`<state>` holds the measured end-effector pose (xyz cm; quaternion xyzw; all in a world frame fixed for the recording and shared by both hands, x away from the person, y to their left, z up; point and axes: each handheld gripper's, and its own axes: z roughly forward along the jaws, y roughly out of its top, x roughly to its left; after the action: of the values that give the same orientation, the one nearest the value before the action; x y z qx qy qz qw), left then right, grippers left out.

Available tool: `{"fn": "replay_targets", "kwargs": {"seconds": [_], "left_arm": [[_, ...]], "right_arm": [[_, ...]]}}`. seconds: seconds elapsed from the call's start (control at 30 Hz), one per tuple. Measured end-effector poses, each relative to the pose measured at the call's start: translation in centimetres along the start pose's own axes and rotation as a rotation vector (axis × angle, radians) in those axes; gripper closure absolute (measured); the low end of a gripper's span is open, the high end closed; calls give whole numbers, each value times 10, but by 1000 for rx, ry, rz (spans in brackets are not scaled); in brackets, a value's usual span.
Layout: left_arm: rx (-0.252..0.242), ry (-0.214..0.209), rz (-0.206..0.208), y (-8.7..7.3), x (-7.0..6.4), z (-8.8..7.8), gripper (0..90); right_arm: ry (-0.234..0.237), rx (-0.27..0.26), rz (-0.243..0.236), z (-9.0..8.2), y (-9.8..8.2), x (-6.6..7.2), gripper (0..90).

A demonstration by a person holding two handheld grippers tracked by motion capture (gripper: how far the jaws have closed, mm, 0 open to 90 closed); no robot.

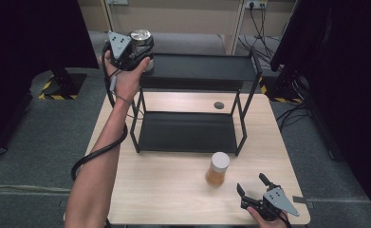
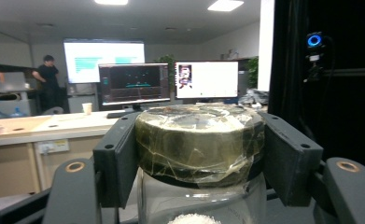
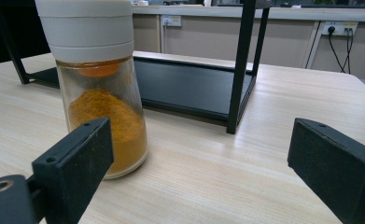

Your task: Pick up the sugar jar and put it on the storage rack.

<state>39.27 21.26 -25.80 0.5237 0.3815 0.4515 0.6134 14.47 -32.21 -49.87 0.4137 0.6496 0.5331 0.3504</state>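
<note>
On the rack's top shelf, the jar's lid sits between the left gripper jaws.

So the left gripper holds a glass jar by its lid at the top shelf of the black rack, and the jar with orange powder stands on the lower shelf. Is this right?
Not quite. The jar with orange powder stands on the wooden table, in front of the black rack, not on its lower shelf; the high view shows it. The rest holds: the left gripper has the glass jar by its lid at the top shelf.
</note>
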Motion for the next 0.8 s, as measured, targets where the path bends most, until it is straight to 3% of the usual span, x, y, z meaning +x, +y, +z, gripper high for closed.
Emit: {"fn": "replay_targets", "kwargs": {"seconds": [0.1, 0.2, 0.3, 0.5, 0.8], "left_arm": [[16, -5, 19, 4, -1, -3, 175], [0, 5, 22, 8, -4, -9, 120], [-27, 5, 31, 12, -8, -18, 109], [-34, -4, 71, 20, -17, -36, 105], [-44, -47, 66, 5, -15, -67, 105]], "right_arm": [[0, -1, -1, 0, 0, 0, 71], [0, 0, -2, 0, 0, 0, 71], [0, 1, -1, 0, 0, 0, 70], [3, 1, -3, 0, 0, 1, 69], [3, 3, -6, 0, 1, 1, 69]]}}
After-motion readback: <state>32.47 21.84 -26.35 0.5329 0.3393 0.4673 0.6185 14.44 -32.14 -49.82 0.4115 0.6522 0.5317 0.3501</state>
